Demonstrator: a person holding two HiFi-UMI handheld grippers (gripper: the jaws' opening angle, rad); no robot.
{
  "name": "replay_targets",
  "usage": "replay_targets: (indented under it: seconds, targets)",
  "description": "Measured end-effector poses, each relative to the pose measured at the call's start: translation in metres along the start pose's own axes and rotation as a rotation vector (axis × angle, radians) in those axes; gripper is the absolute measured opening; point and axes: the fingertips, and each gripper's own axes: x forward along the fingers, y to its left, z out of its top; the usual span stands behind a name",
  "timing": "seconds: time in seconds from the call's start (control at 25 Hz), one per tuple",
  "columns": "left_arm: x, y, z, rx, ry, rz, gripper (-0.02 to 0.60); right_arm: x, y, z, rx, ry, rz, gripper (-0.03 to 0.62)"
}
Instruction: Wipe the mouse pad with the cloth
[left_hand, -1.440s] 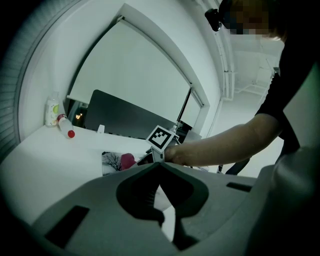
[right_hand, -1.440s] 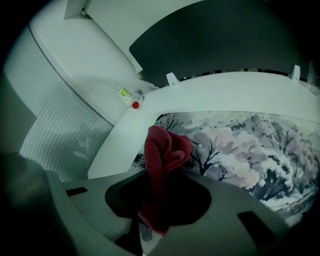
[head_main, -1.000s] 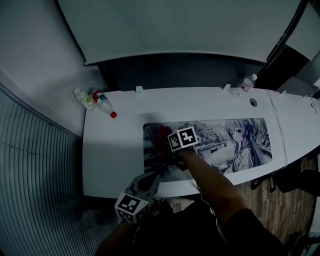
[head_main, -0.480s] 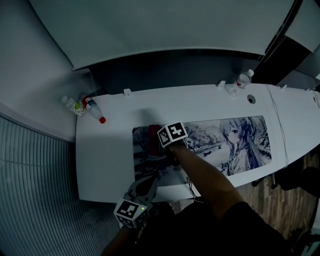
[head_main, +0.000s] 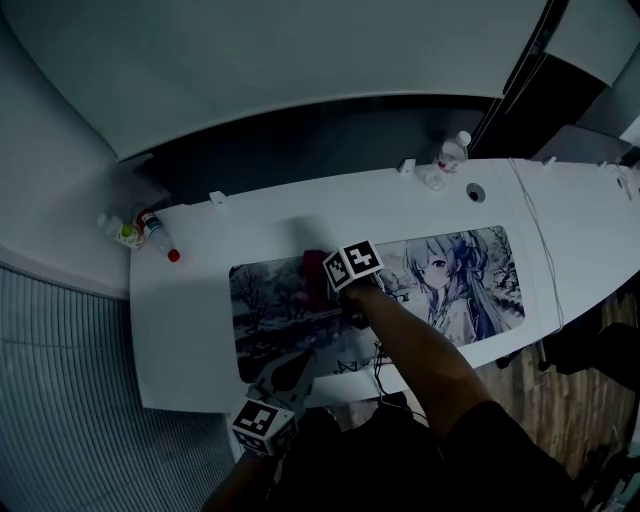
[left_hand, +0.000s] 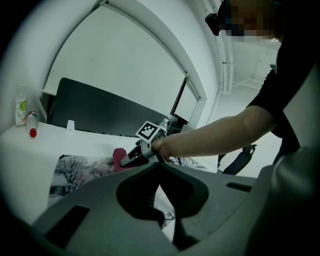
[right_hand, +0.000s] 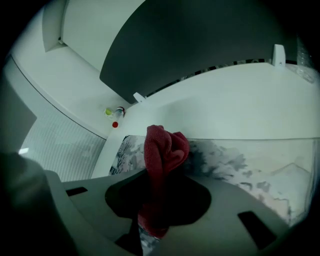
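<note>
A long printed mouse pad (head_main: 290, 305) with an anime picture lies on the white desk (head_main: 200, 290). My right gripper (head_main: 322, 272) is shut on a dark red cloth (right_hand: 162, 155), which bunches up past the jaws and rests on the pad's left half (right_hand: 235, 160). The cloth (head_main: 316, 264) shows just left of the marker cube in the head view. My left gripper (head_main: 285, 372) sits at the desk's near edge, jaws closed with nothing between them. From the left gripper view I see the right gripper (left_hand: 131, 159) pressing the cloth (left_hand: 119, 159) on the pad (left_hand: 75, 172).
Two small bottles (head_main: 140, 232) lie at the desk's far left corner. Another bottle (head_main: 452, 150) stands at the far edge, by a round cable hole (head_main: 475, 192). A white cable (head_main: 540, 250) runs across the desk right of the pad. A dark panel backs the desk.
The right gripper with the cloth has slid a little along the pad's left part, while the head view has swung so the desk sits lower and further left. The left gripper stayed at the near edge.
</note>
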Motion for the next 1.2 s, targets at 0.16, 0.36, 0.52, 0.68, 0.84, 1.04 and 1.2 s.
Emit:
replay_targets:
  seconds: [0.16, 0.36, 0.52, 0.68, 0.84, 1.04, 1.2]
  targets:
    - [0.031, -0.029, 0.003, 0.011, 0.008, -0.022, 0.005, -0.038, -0.046, -0.006, 0.026, -0.011, -0.011, 0.107]
    - [0.073, -0.066, 0.002, 0.015, 0.024, -0.048, 0.005, -0.088, -0.104, -0.013, 0.062, -0.029, -0.020, 0.107]
    - [0.109, -0.095, 0.002, 0.026, 0.025, -0.069, 0.005, -0.128, -0.151, -0.019, 0.078, -0.040, -0.035, 0.107]
    - [0.147, -0.127, 0.008, 0.029, 0.019, -0.083, 0.005, -0.171, -0.199, -0.028, 0.096, -0.051, -0.055, 0.107]
    - [0.180, -0.157, 0.010, 0.042, 0.020, -0.111, 0.005, -0.213, -0.247, -0.038, 0.124, -0.069, -0.077, 0.107]
    - [0.207, -0.183, 0.011, 0.063, 0.036, -0.130, 0.005, -0.260, -0.299, -0.049, 0.164, -0.104, -0.100, 0.107]
    - [0.222, -0.192, 0.015, 0.069, 0.042, -0.134, 0.006, -0.292, -0.334, -0.057, 0.198, -0.127, -0.119, 0.107]
